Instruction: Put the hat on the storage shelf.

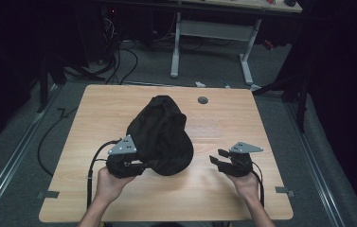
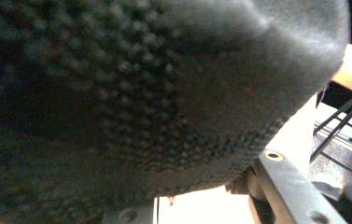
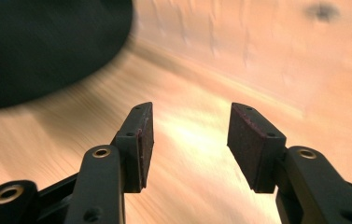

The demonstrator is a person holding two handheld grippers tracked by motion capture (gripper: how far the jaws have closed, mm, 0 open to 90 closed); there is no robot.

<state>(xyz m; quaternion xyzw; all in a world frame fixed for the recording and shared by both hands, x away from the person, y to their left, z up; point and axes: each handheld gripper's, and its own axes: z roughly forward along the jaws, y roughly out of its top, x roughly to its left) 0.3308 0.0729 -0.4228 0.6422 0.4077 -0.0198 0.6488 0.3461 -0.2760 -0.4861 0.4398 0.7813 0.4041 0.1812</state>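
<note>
Left gripper (image 1: 136,165), at the near left of the desk (image 1: 223,203): its jaws are clamped on the near edge of the black knitted cap (image 1: 162,135), whose coarse weave crowds the left gripper view (image 2: 155,107). The cap lies slumped at the centre of the desk, partly lifted on that side. It appears light, soft and limp, likely to sag and fold; a hem or edge offers the surest hold. Right gripper (image 1: 221,160), well apart from the cap: jaws wide and empty above bare wood.
</note>
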